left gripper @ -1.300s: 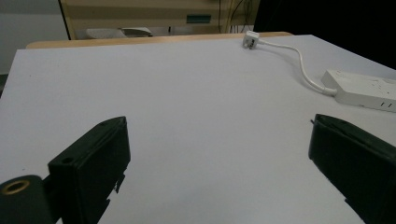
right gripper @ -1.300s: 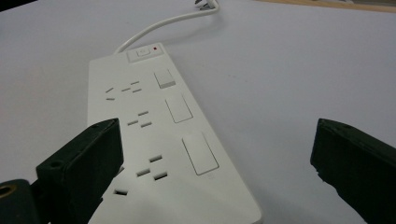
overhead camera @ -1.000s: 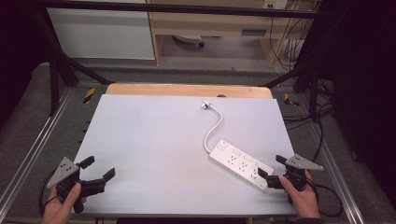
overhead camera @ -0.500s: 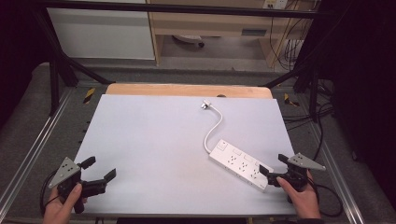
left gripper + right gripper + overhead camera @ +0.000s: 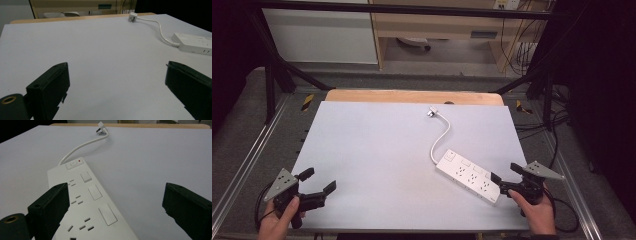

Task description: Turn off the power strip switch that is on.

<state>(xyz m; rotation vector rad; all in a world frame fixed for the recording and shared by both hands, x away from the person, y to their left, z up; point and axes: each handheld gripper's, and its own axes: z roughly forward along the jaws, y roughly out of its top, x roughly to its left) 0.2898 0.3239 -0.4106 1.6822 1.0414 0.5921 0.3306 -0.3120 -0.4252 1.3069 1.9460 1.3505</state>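
At the table's near left corner my left gripper (image 5: pixel 318 182) waits wide open, empty. Toward the right lies the power strip (image 5: pixel 468 176); my right gripper (image 5: pixel 502 178), also wide open, is approaching its near end, and must next straddle and close.

A lab: black metal frame (image 5: pixel 272 75) around the table (image 5: pixel 377 150); loose cables (image 5: pixel 522 50); grey carpet (image 5: pixel 242 125).

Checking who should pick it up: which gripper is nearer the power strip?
Right. The right gripper sits open at the power strip's near end; the left gripper is open, far across the table.
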